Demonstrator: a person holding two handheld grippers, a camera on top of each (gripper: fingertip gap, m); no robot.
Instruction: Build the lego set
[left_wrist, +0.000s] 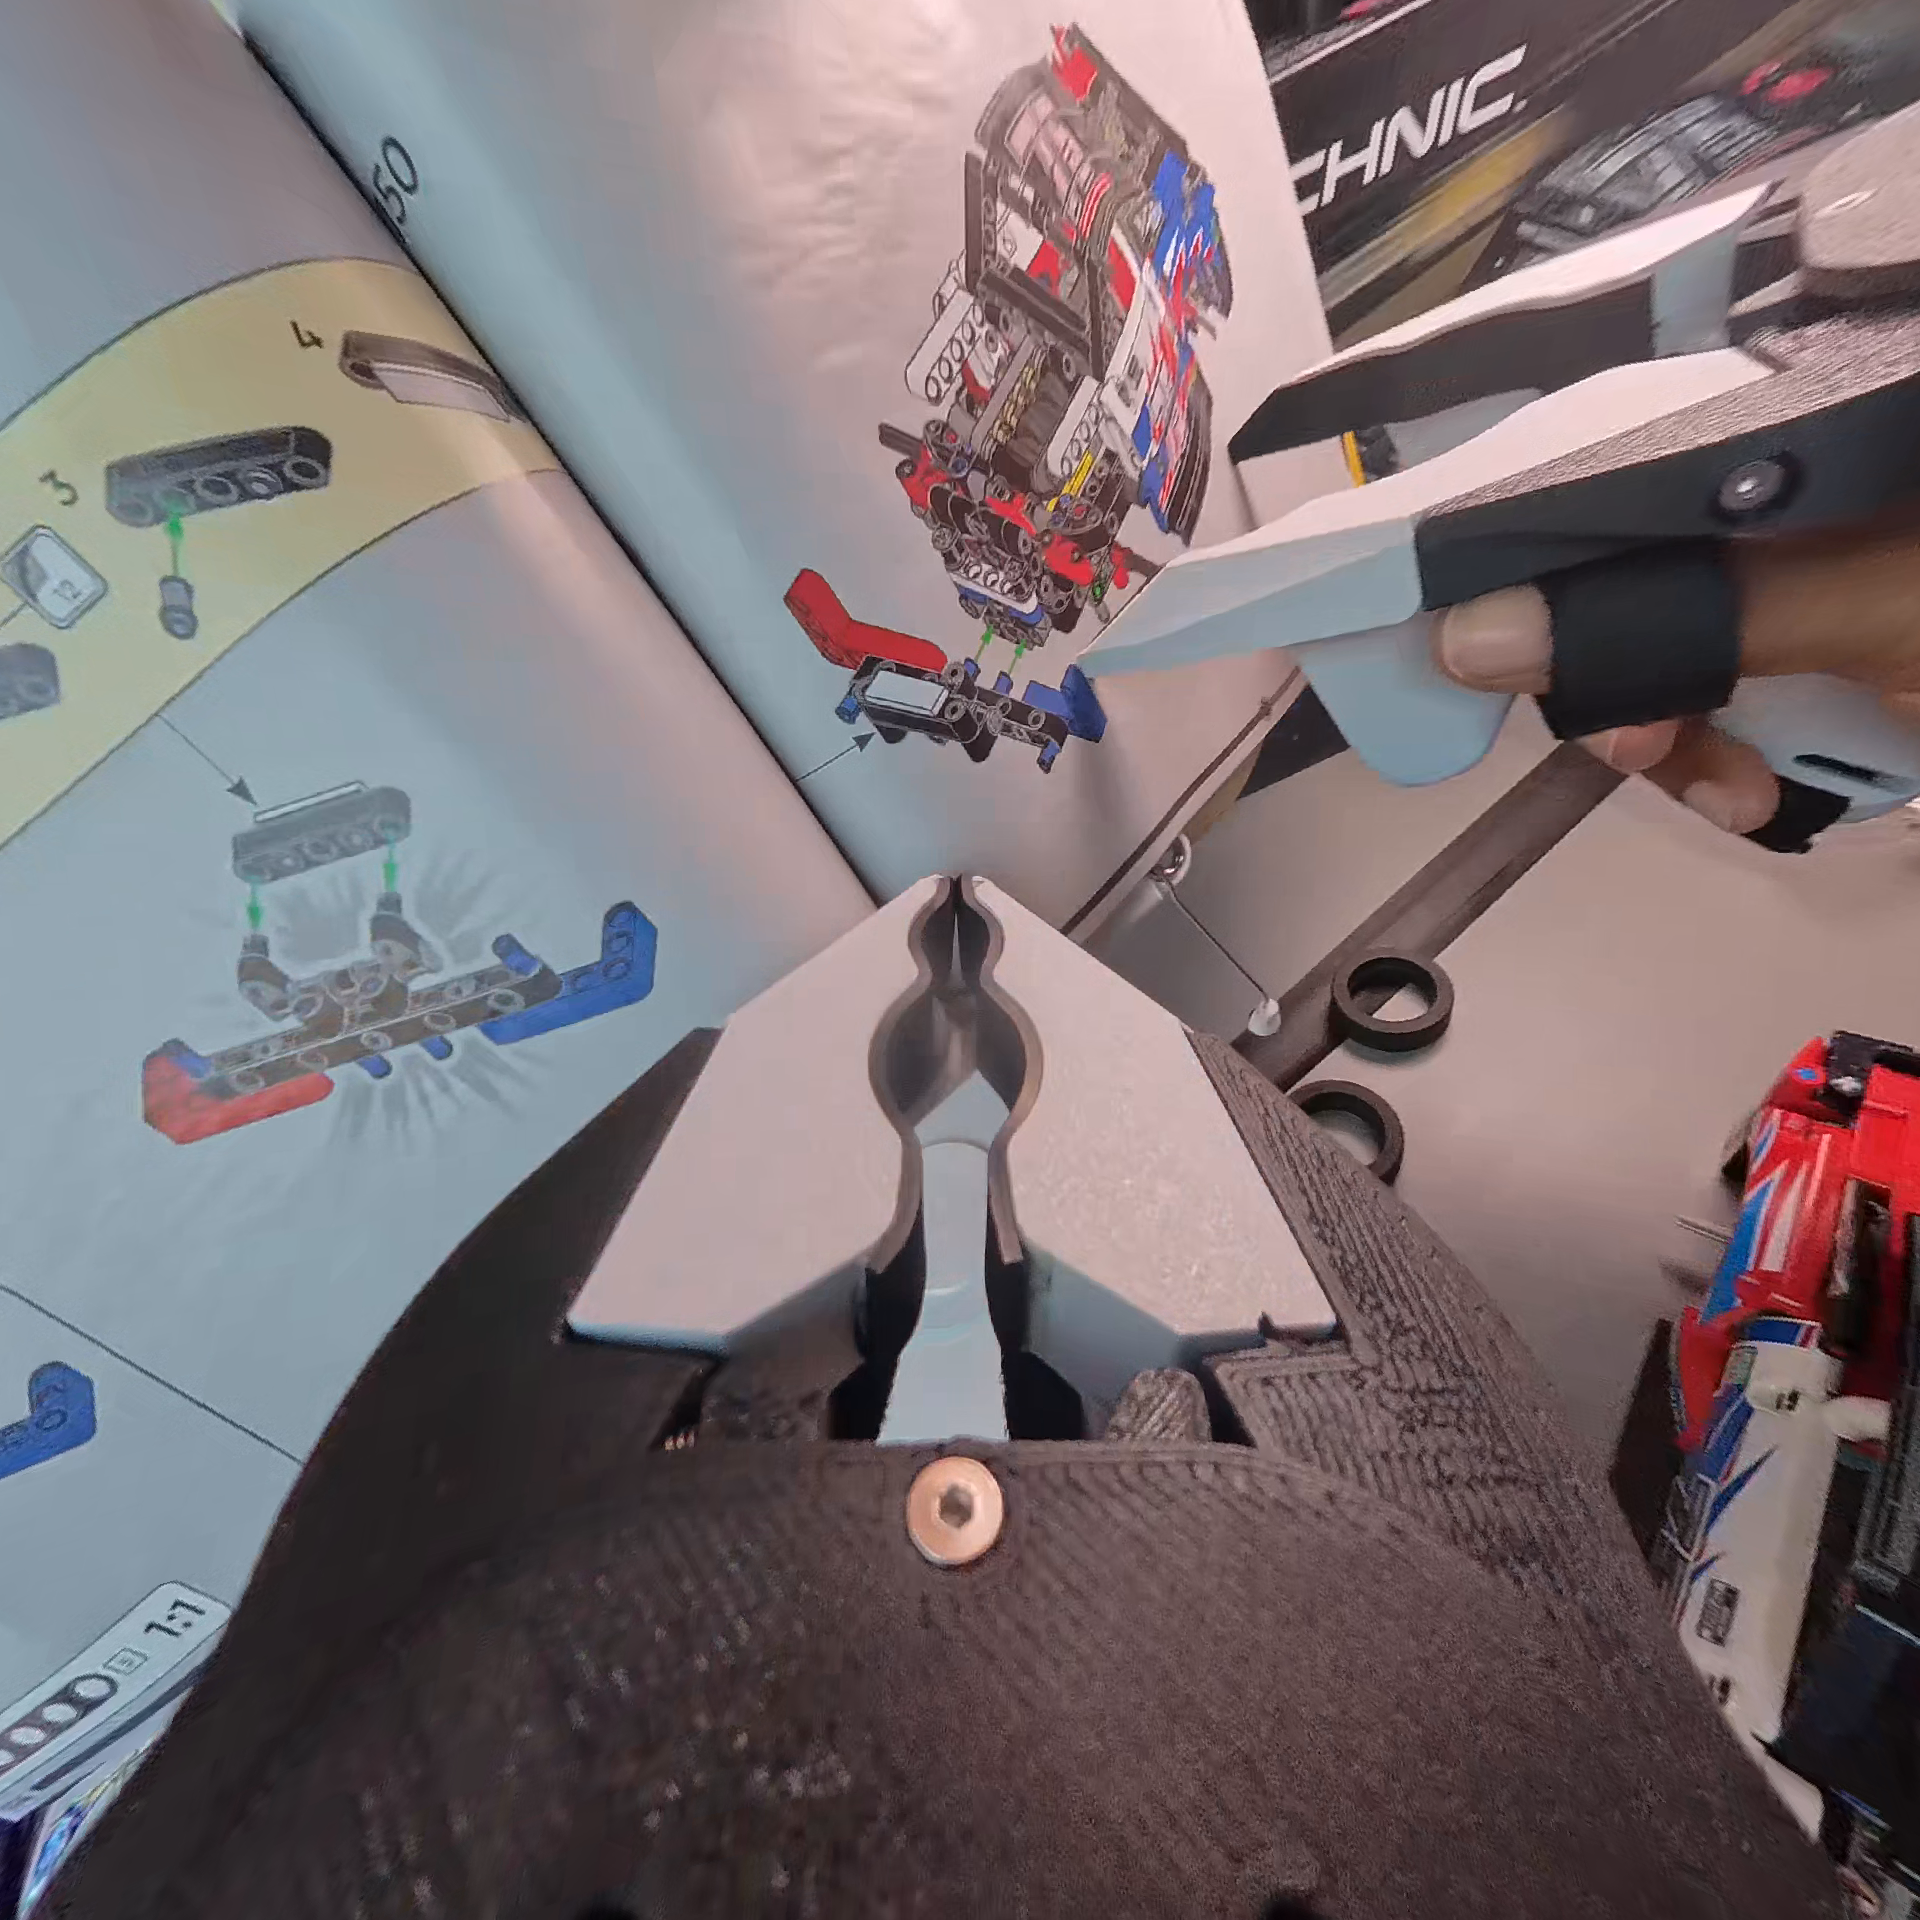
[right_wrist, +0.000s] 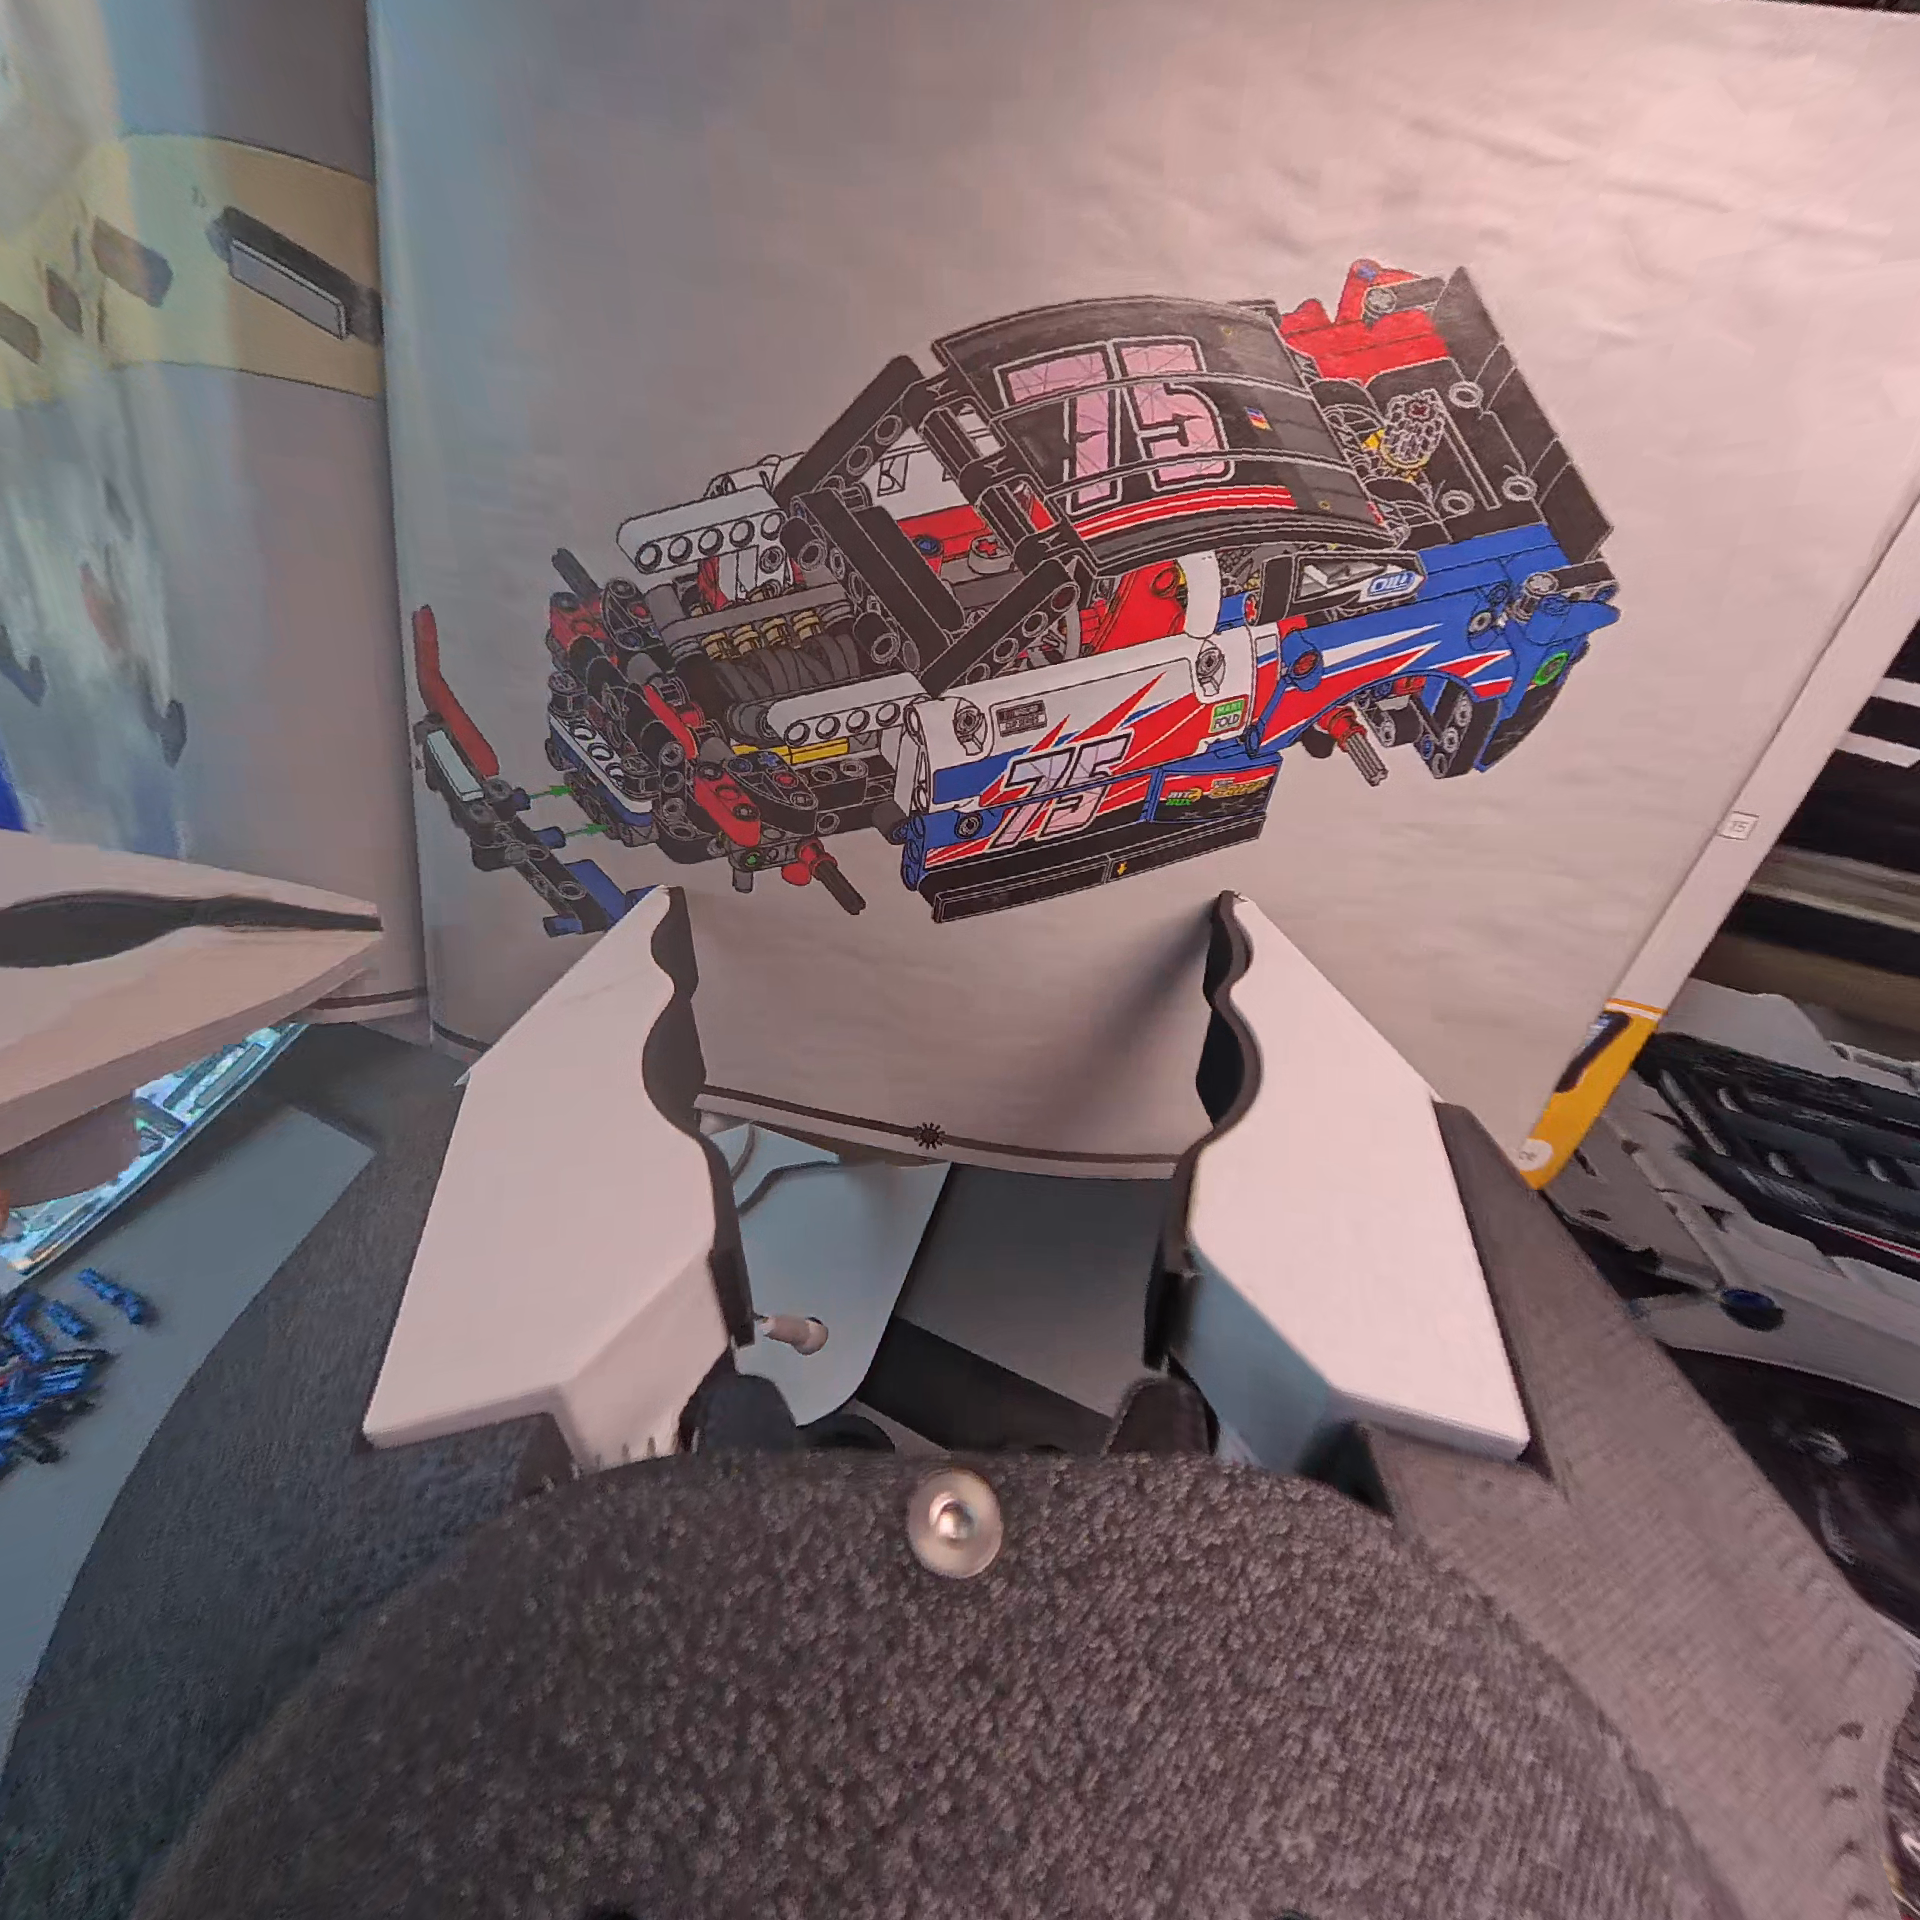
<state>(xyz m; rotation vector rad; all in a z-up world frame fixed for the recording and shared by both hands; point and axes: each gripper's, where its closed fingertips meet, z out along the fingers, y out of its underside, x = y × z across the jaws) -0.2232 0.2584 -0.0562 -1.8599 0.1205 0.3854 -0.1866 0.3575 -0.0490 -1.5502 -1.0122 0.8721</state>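
Note:
The open instruction booklet (left_wrist: 582, 644) stands upright in front of both grippers; its right page with the drawn car fills the right wrist view (right_wrist: 1039, 208). My left gripper (left_wrist: 958, 885) is shut, its tips touching with nothing showing between them, close to the booklet's lower fold. It also shows shut at the left edge of the right wrist view (right_wrist: 208, 935). My right gripper (right_wrist: 945, 914) is wide open and empty, facing the lower part of the right page. It shows open in the left wrist view (left_wrist: 1164, 551), held by a hand. The partly built red, white and blue lego car (left_wrist: 1808, 1351) sits at the right.
The set's black box (left_wrist: 1455, 125) stands behind the booklet at the upper right. A dark stand arm with black rings (left_wrist: 1392, 1003) runs under the booklet's edge. Several small blue pins (right_wrist: 62, 1340) lie on the table at the left. More boxes (right_wrist: 1766, 1143) are stacked at the right.

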